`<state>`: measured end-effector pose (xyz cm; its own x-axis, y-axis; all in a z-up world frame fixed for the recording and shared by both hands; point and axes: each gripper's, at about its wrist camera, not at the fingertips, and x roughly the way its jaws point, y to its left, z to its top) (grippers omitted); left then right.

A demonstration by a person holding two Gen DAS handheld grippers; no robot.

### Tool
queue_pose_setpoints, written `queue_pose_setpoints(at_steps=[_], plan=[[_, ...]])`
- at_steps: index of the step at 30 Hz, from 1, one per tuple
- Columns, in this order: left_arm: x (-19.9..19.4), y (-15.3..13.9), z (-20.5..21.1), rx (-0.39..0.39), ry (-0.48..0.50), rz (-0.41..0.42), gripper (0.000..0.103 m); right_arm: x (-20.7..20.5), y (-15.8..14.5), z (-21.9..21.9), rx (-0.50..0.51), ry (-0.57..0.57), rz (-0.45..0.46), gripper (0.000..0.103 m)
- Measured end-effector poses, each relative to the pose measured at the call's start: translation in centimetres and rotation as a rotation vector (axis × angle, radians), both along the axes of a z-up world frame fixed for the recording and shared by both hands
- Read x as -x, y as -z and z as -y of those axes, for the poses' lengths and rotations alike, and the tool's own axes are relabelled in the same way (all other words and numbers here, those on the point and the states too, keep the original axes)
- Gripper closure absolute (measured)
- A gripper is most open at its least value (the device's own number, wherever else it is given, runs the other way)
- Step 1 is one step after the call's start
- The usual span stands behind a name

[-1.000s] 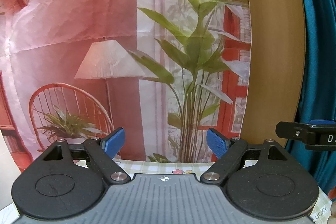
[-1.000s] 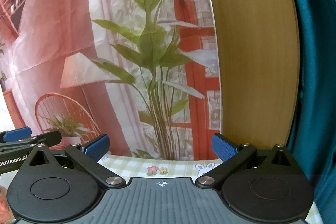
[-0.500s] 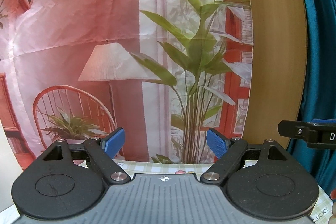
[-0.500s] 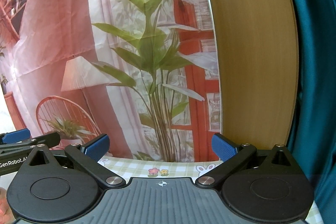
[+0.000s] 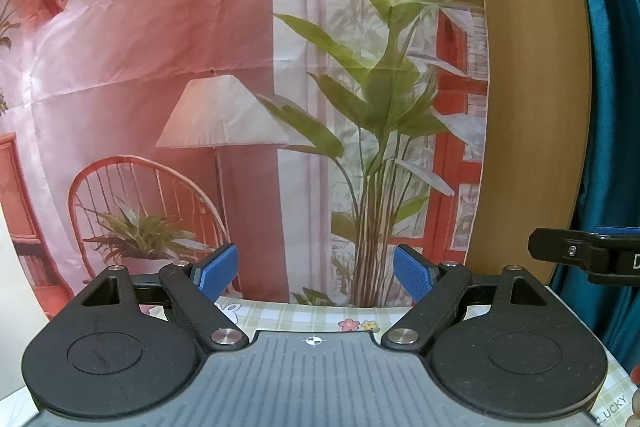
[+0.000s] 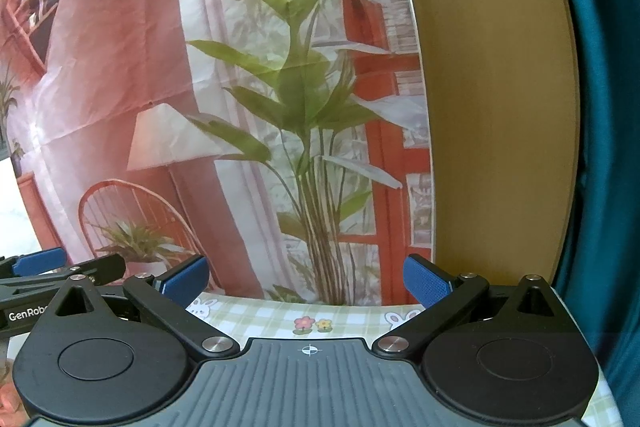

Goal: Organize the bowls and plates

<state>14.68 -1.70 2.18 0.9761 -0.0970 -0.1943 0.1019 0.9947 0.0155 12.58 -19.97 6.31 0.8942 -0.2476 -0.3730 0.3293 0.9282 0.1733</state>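
Both grippers idle, jaws wide, nothing held; no plates or bowls visible in either view.

Left wrist view, left to right: printed backdrop (image 5: 168, 75) with wicker chair, lamp and tall plant across left and centre; wooden panel (image 5: 532, 99) right of it; teal curtain (image 5: 616, 67) at right edge. Left gripper (image 5: 314, 269) at bottom centre, blue pads (image 5: 216, 269) well apart, only checked tablecloth (image 5: 304, 317) showing between. Right wrist view: same backdrop, then panel, then curtain. Right gripper (image 6: 308, 281) at bottom centre, equally spread, empty above the cloth.
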Motion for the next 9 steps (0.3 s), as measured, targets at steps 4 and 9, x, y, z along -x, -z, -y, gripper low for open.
queue_pose_setpoints(at_steps=[4,9], plan=[[0.05,0.03,-0.13,-0.001,-0.006,0.000,0.017,-0.06,0.01,-0.01,-0.001,0.000,-0.001,0.000],[0.03,0.04,-0.20,-0.001,-0.006,0.003,0.017,-0.05,0.02,0.01,-0.001,0.001,-0.002,0.000]])
